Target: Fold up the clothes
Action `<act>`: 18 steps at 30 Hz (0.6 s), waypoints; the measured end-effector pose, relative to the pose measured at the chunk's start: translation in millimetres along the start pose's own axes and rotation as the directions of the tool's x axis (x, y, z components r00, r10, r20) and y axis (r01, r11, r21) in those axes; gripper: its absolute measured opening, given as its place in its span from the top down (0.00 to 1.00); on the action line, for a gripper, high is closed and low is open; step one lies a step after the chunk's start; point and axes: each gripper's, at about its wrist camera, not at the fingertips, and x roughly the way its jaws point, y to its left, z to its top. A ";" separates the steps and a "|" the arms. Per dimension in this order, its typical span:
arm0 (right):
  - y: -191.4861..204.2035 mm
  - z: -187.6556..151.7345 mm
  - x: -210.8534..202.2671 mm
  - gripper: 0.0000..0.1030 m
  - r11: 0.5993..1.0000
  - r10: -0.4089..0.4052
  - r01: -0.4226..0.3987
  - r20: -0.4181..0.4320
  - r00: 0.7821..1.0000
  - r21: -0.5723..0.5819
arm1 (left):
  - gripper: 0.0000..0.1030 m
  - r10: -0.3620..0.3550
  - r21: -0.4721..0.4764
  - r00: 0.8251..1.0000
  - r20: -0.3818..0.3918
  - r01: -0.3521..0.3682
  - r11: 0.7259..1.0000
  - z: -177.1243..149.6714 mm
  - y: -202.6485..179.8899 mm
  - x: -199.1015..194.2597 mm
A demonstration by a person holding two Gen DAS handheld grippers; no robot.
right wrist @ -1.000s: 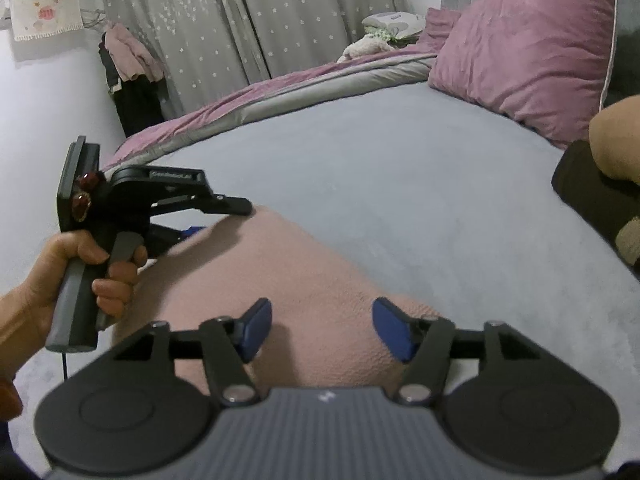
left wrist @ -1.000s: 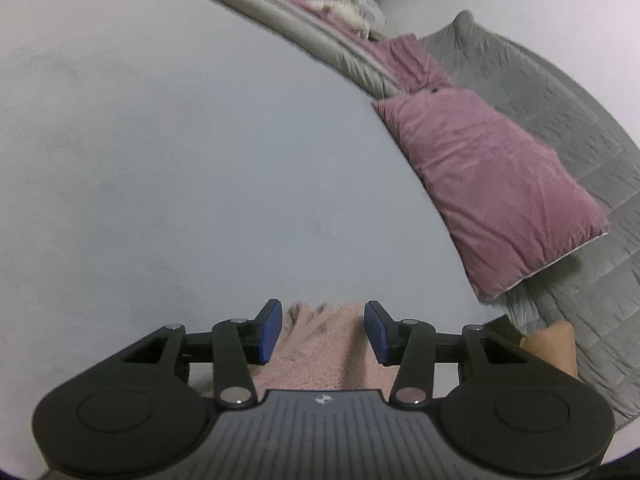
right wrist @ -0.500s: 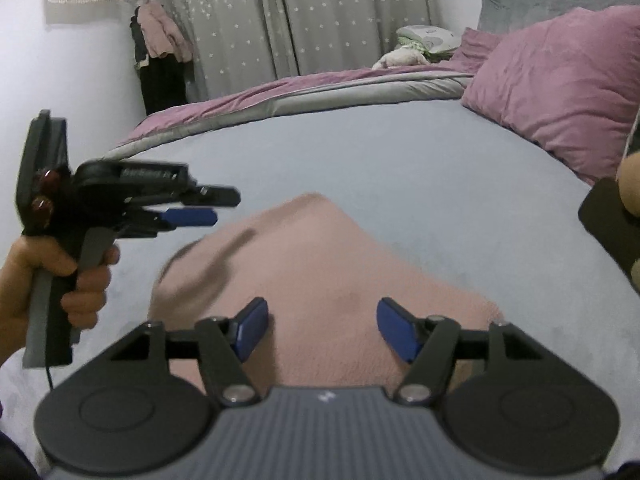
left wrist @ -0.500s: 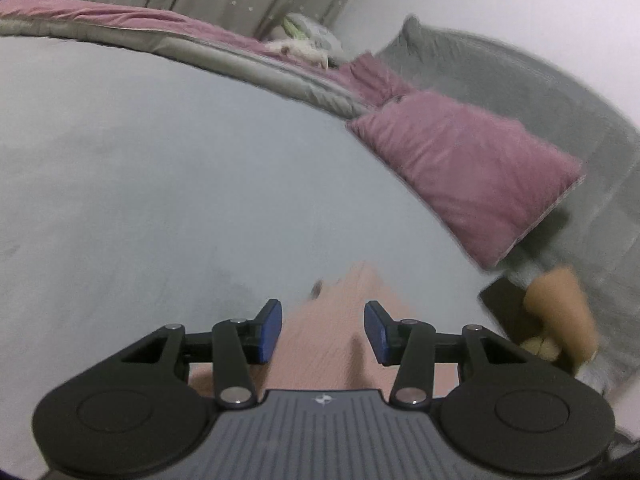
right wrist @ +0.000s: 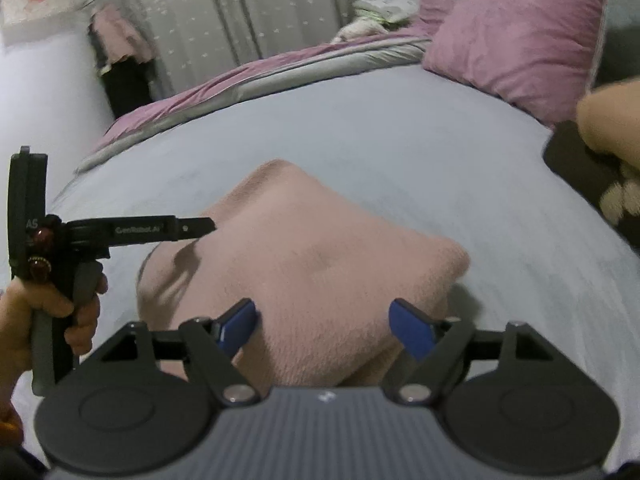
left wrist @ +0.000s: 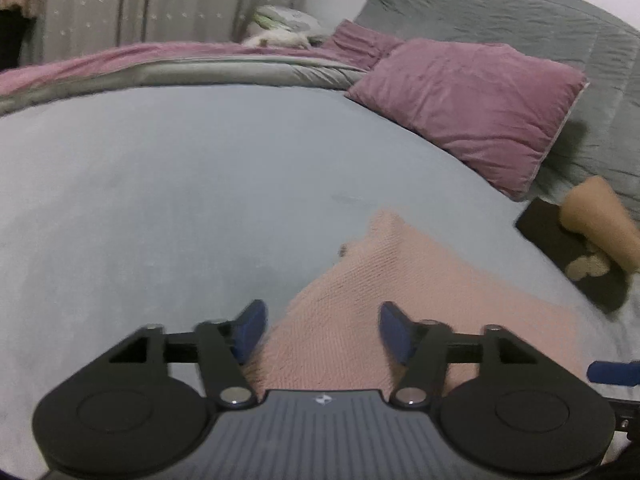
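Both grippers are spread wide and hold nothing. From the left gripper (left wrist: 320,330), the pink sweater (left wrist: 400,304) lies right under and ahead of the blue fingertips (left wrist: 250,326), flat on the grey bed (left wrist: 180,184), and it runs off to the right. A blue tip of the other tool pokes in low at the right edge. From the right gripper (right wrist: 324,328), the same sweater (right wrist: 312,256) sits folded in a soft lump just in front of the tips and reaches under them. To the left of this gripper, a hand (right wrist: 60,312) grips the handle of the left tool, and its long black nose points over the near left corner of the sweater. I cannot tell if it touches the cloth. Far ahead and to the right is a purple pillow (left wrist: 468,104) by the grey headboard (left wrist: 520,12). Close on the right is a dark thing (left wrist: 576,252) with a tan lump on it, too blurry to name. Far ahead hang grey curtains (right wrist: 248,16).
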 end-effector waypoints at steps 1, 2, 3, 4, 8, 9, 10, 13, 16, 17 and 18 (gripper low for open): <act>-2.5 0.5 -2.3 0.12 1.000 0.000 0.000 -0.002 1.000 0.031 | 0.27 -0.022 -0.020 1.000 -0.016 0.021 1.000 3.0 4.3 1.2; -6.4 0.5 -4.9 0.05 0.997 0.004 -0.004 -0.001 1.000 0.071 | 0.27 -0.033 -0.049 0.999 -0.029 0.032 0.998 4.7 9.7 2.8; -12.3 -0.3 -7.6 0.03 0.992 0.014 -0.015 0.004 1.000 0.124 | 0.24 -0.042 -0.078 0.998 -0.045 0.038 0.996 5.6 15.0 4.6; -18.5 -1.3 -9.2 0.01 0.984 0.030 -0.031 0.007 1.000 0.176 | 0.23 -0.053 -0.107 0.997 -0.063 0.046 0.993 6.5 20.3 6.2; -44.2 -4.9 -8.1 0.00 0.932 0.094 -0.089 0.001 0.996 0.353 | 0.19 -0.128 -0.224 0.986 -0.107 0.102 0.969 4.2 40.3 14.5; -48.8 -5.8 -6.9 0.00 0.919 0.106 -0.098 0.001 0.994 0.382 | 0.17 -0.157 -0.258 0.981 -0.116 0.123 0.958 3.1 45.4 17.4; -51.6 -6.6 -5.1 0.00 0.911 0.111 -0.102 0.001 0.994 0.399 | 0.16 -0.186 -0.291 0.975 -0.124 0.143 0.946 2.0 50.5 20.4; -59.9 -9.0 0.4 0.00 0.886 0.127 -0.114 0.002 0.992 0.450 | 0.13 -0.251 -0.354 0.956 -0.150 0.185 0.917 -4.0 61.1 30.4; -67.5 -11.2 6.8 0.00 0.858 0.145 -0.126 0.001 0.989 0.498 | 0.13 -0.311 -0.422 0.933 -0.182 0.211 0.882 -10.3 69.2 46.0; -68.8 -11.7 10.8 0.00 0.850 0.154 -0.132 -0.002 0.988 0.510 | 0.13 -0.323 -0.441 0.930 -0.173 0.220 0.870 -12.4 72.6 47.7; -69.8 -12.3 14.9 0.00 0.843 0.162 -0.135 -0.006 0.987 0.521 | 0.13 -0.333 -0.455 0.928 -0.169 0.226 0.861 -13.5 75.5 48.8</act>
